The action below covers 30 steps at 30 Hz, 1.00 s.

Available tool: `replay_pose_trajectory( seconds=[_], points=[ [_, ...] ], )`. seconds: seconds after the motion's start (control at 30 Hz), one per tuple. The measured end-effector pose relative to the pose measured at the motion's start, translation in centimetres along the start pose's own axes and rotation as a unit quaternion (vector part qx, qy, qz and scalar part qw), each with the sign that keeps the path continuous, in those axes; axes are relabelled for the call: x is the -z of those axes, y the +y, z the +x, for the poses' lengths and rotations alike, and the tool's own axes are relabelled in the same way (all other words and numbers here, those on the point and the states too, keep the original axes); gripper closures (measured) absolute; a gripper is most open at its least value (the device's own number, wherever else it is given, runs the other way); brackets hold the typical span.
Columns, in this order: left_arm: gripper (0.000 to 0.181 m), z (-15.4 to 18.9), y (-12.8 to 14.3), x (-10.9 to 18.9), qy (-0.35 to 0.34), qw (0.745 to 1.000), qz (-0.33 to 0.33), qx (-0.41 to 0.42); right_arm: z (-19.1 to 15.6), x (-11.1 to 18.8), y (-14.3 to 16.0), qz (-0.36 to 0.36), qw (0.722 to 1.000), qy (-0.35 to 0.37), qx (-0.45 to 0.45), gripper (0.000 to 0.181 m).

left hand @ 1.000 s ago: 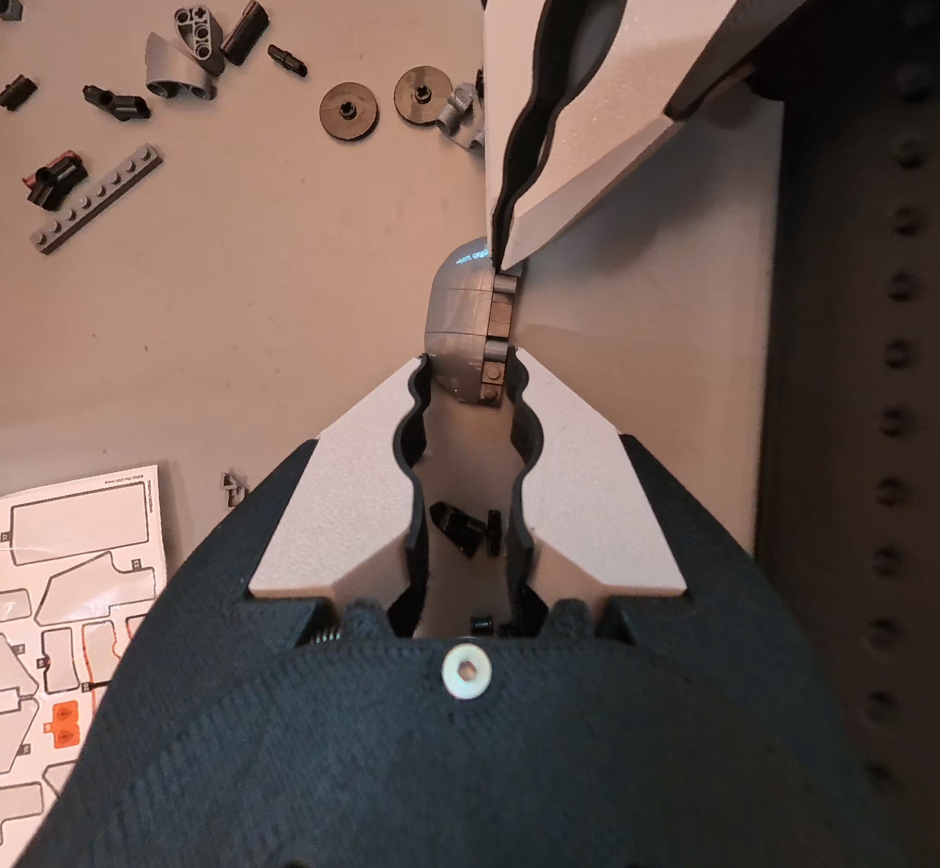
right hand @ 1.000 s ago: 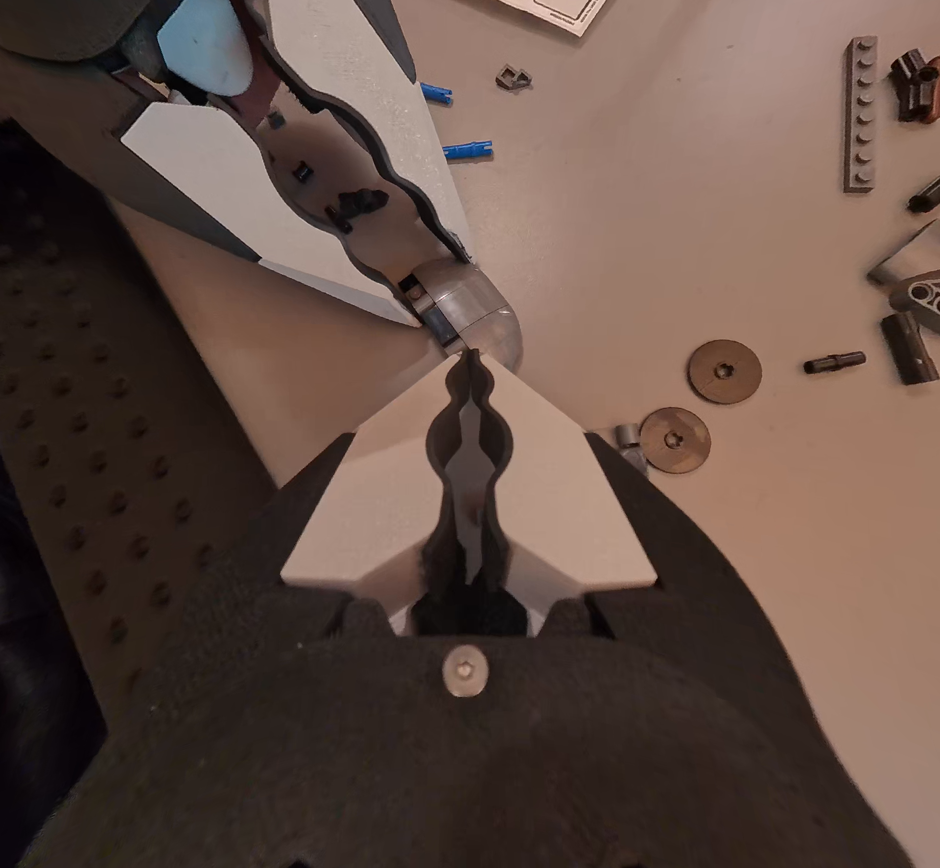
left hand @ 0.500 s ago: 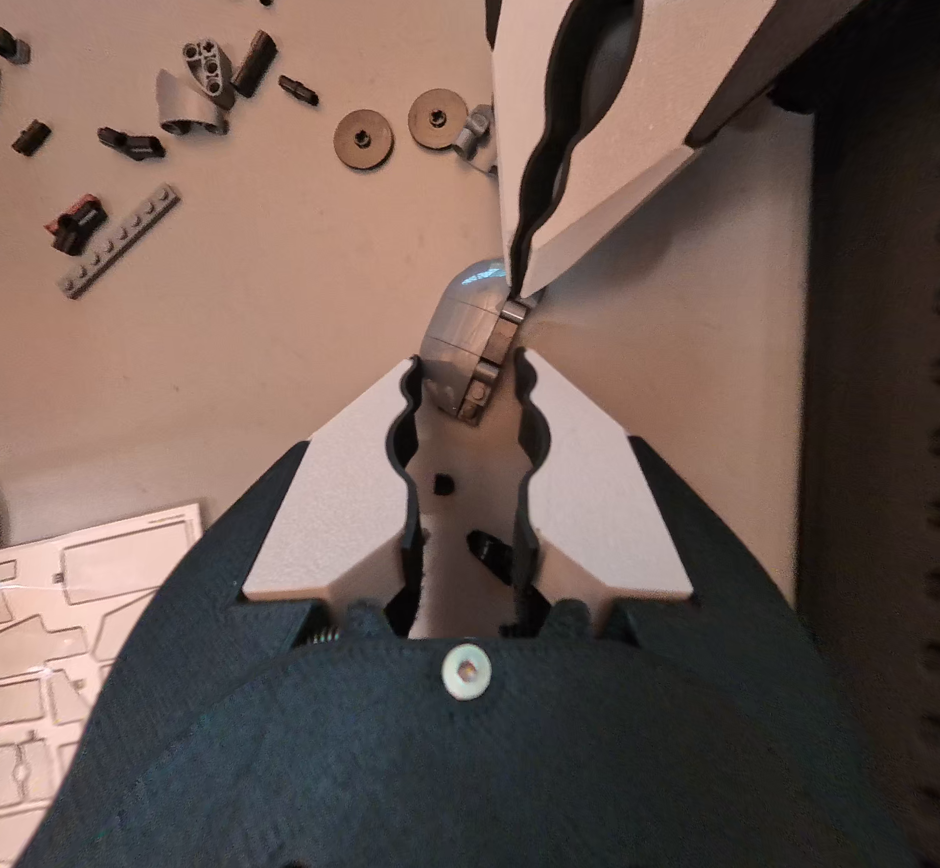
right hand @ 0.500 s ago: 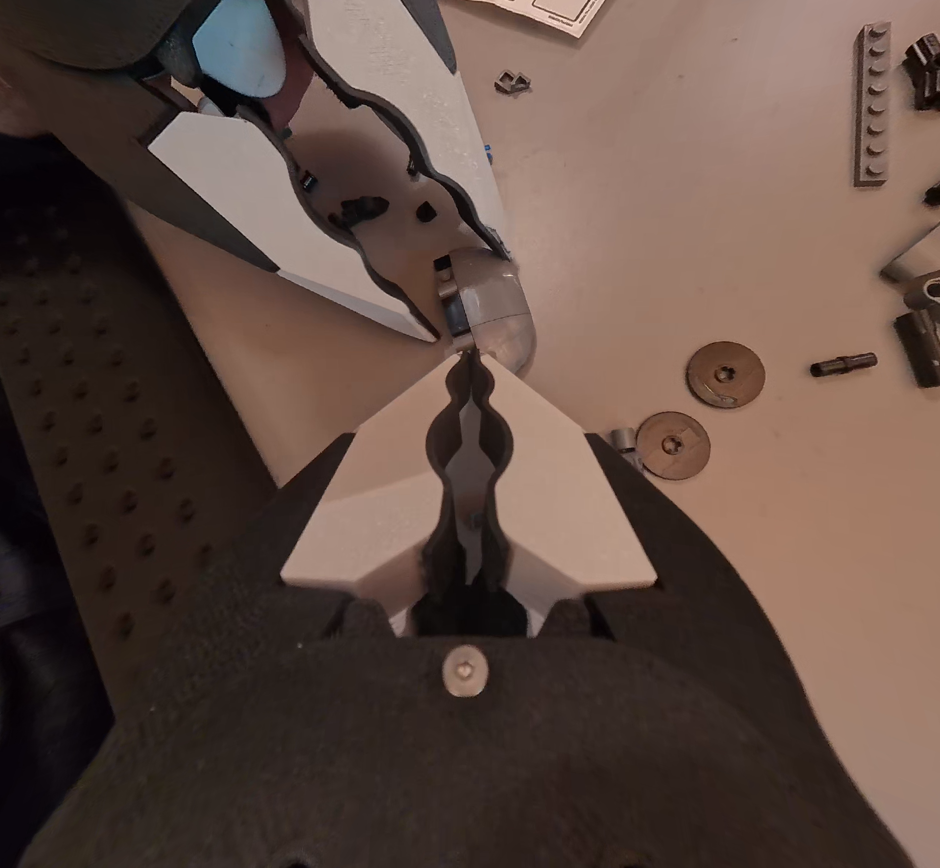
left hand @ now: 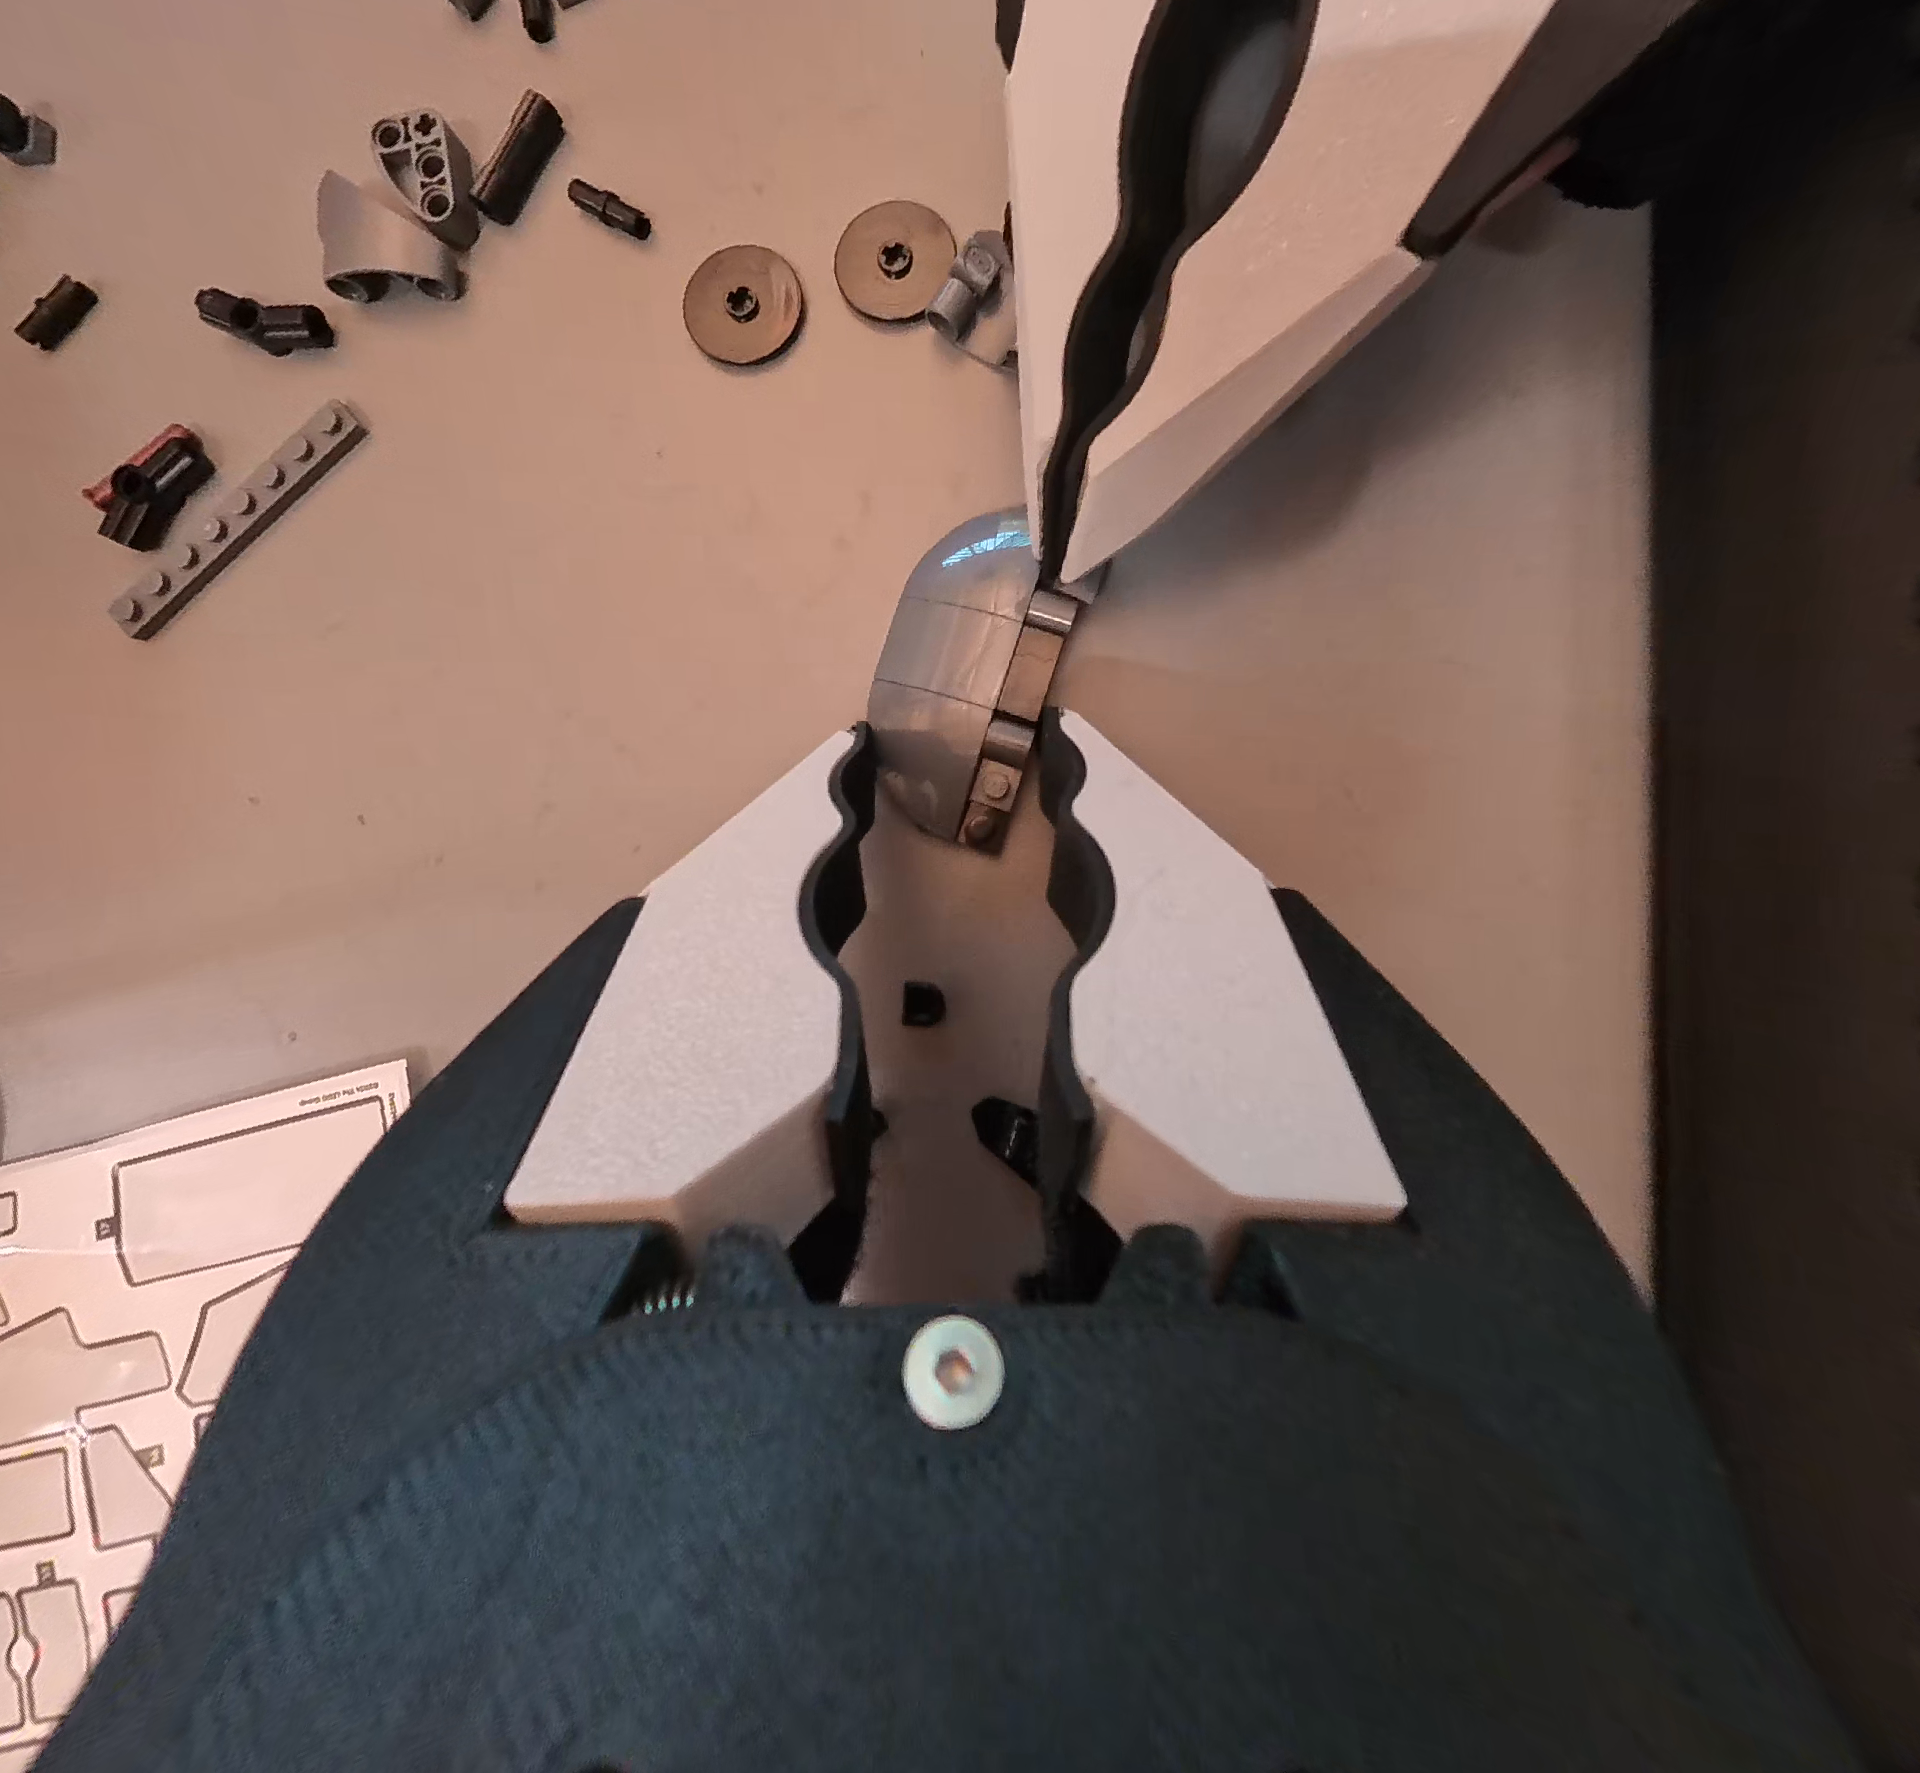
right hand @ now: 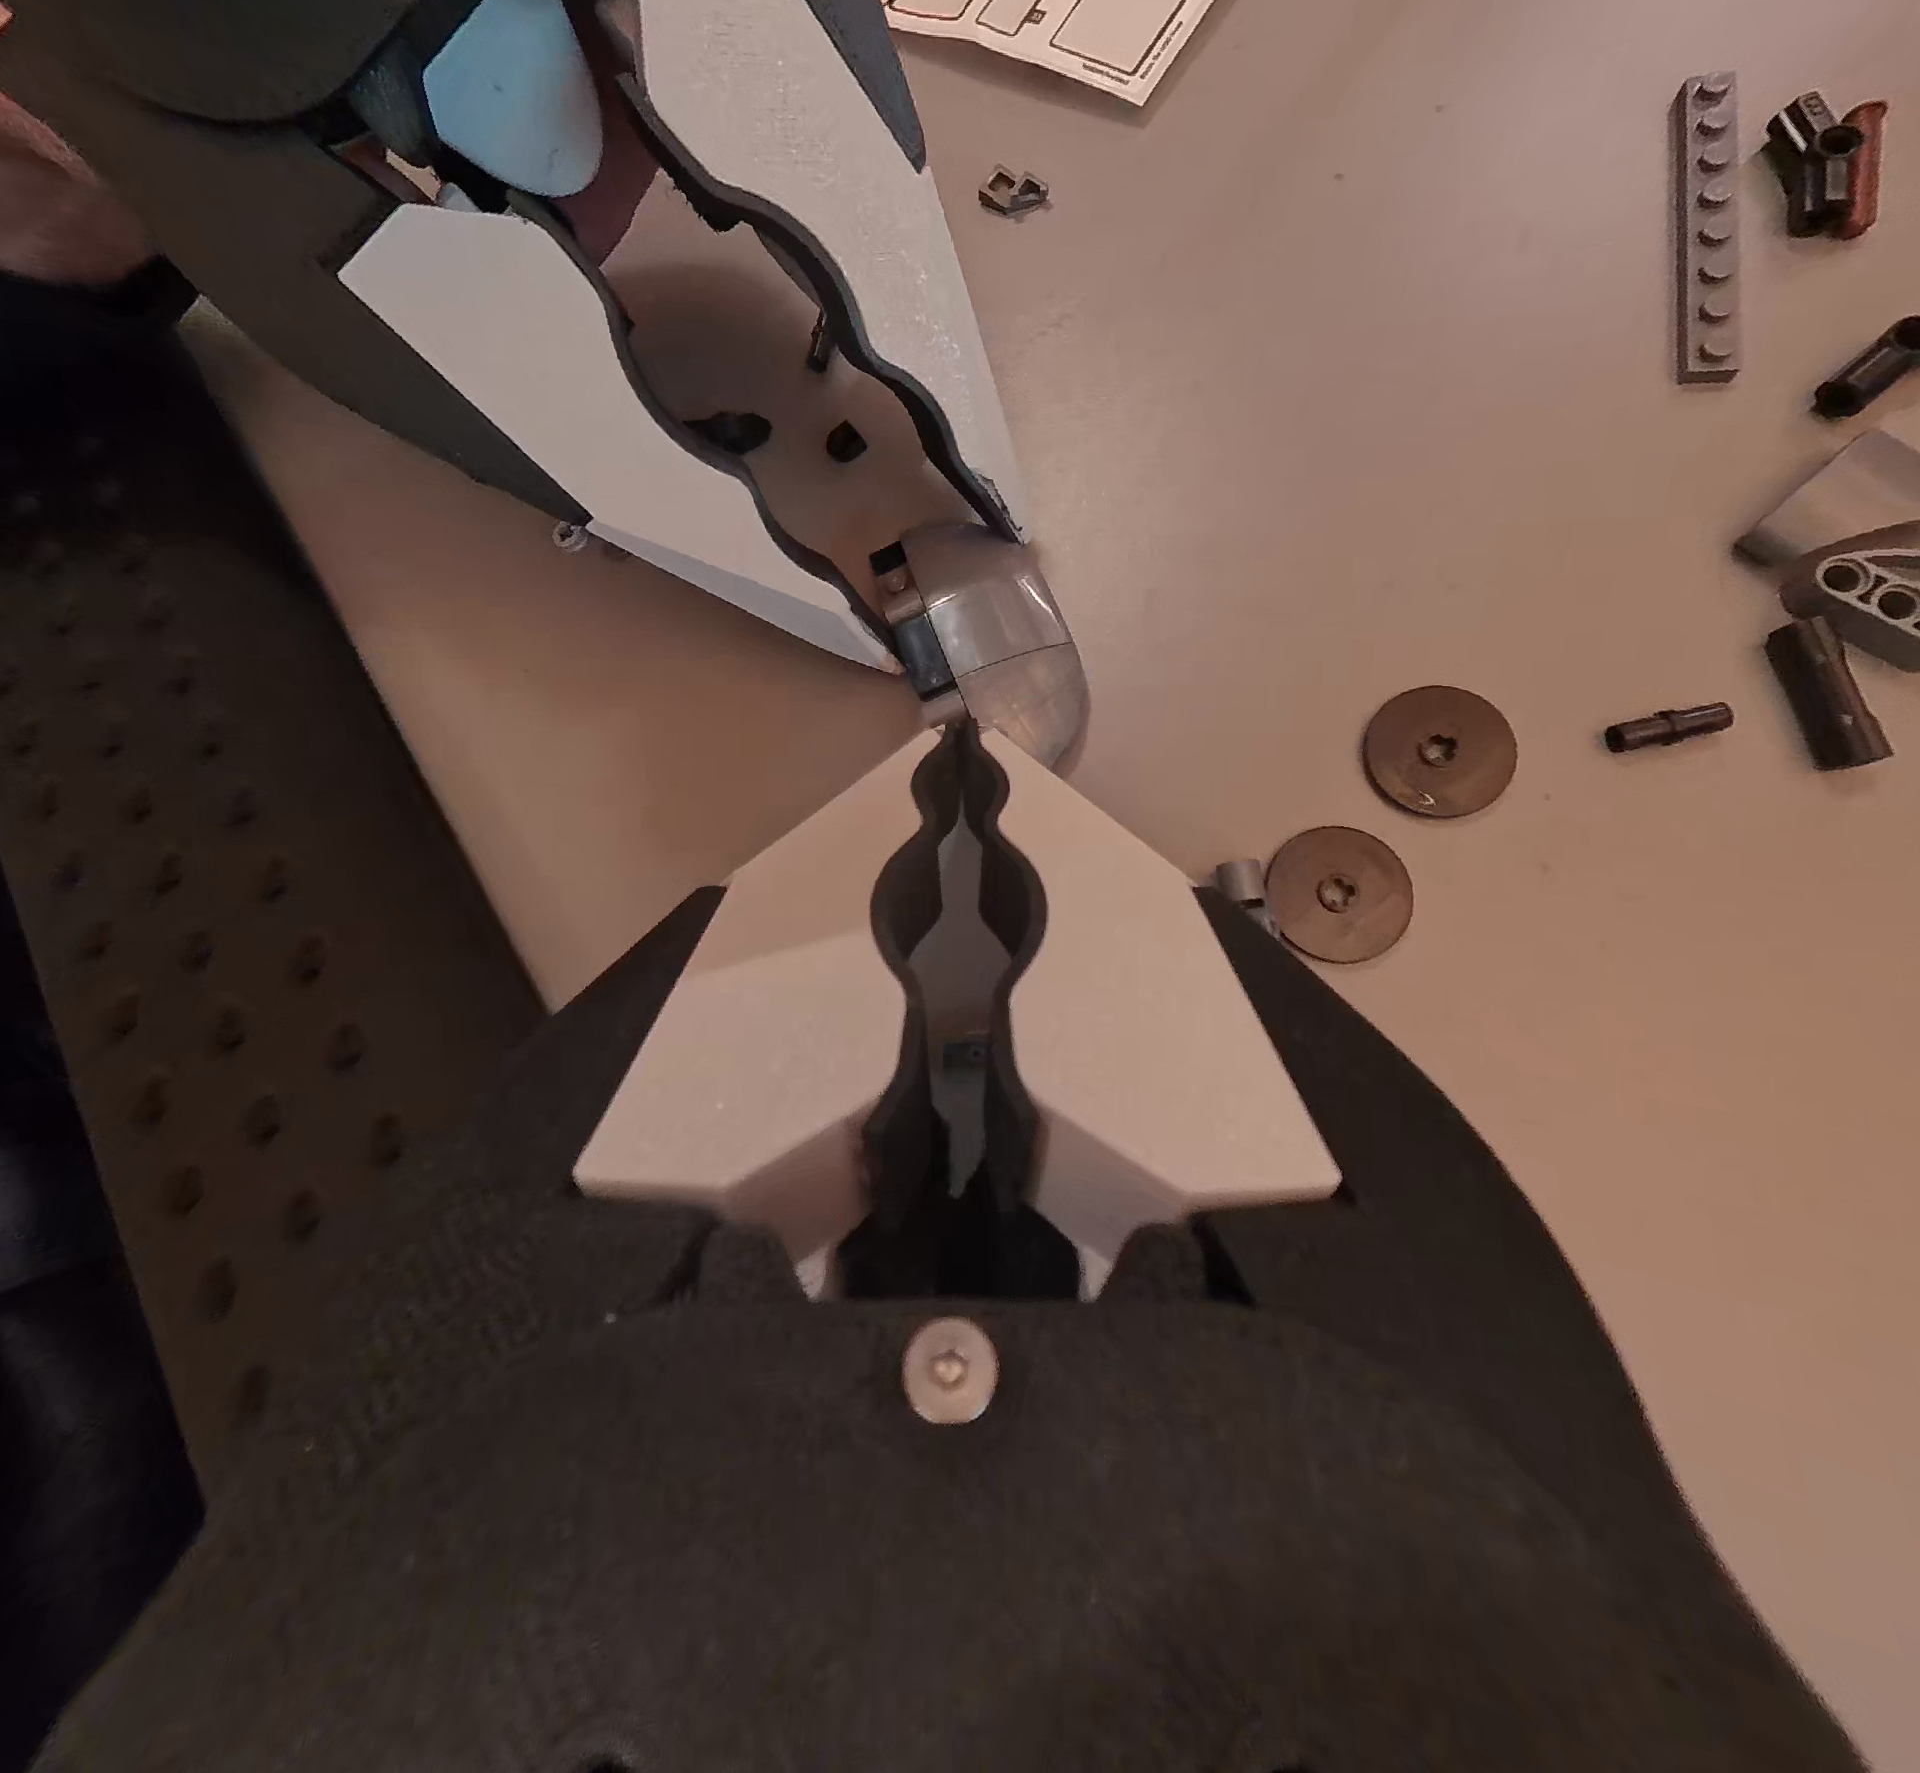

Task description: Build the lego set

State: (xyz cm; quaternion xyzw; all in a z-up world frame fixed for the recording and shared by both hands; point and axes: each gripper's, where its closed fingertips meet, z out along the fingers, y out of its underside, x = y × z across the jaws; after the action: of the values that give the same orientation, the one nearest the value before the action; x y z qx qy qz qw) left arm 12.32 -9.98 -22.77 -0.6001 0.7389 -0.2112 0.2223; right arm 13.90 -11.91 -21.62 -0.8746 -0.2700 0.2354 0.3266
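Note:
A grey dome assembly (left hand: 951, 643) with a stack of small dark and grey plates on its flat side is held off the table between the tips of my left gripper (left hand: 956, 741). It also shows in the right wrist view (right hand: 997, 632), held by the left gripper (right hand: 945, 596) that reaches in from the upper left. My right gripper (right hand: 961, 736) is shut, and its tips touch the near end of the plate stack. In the left wrist view the right gripper (left hand: 1051, 565) comes down from the top right onto the assembly's top end.
Two black discs (left hand: 745, 305) (left hand: 896, 258), a long grey plate (left hand: 239, 518), and several small pins and connectors lie scattered at the upper left. A sticker sheet (left hand: 156, 1308) lies at the lower left. A dark perforated board (left hand: 1787, 788) borders the table's right side. A small black part (left hand: 920, 1001) lies under my left jaws. My left and right fingertips are right by each other.
Both grippers shifted a little together over the table, and the assembly tilted slightly and back. The right tips stayed on the plate stack and the left grip held.

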Motion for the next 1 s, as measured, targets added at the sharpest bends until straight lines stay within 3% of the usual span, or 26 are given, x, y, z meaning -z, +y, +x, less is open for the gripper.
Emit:
replay_pose_trajectory(
  seconds=[0.87, 1.0],
  points=[
    [0.154, -0.10, -0.16, -0.05, 0.003, 1.000, 0.007, 0.000, 0.78, 0.17, -0.19, 0.015, 1.000, 0.017, -0.009, 0.181],
    [0.139, -0.45, -0.52, -0.18, -0.009, 1.000, 0.005, -0.012, 0.82, 0.15, -0.20, 0.015, 1.000, 0.013, -0.014, 0.181]
  ],
)
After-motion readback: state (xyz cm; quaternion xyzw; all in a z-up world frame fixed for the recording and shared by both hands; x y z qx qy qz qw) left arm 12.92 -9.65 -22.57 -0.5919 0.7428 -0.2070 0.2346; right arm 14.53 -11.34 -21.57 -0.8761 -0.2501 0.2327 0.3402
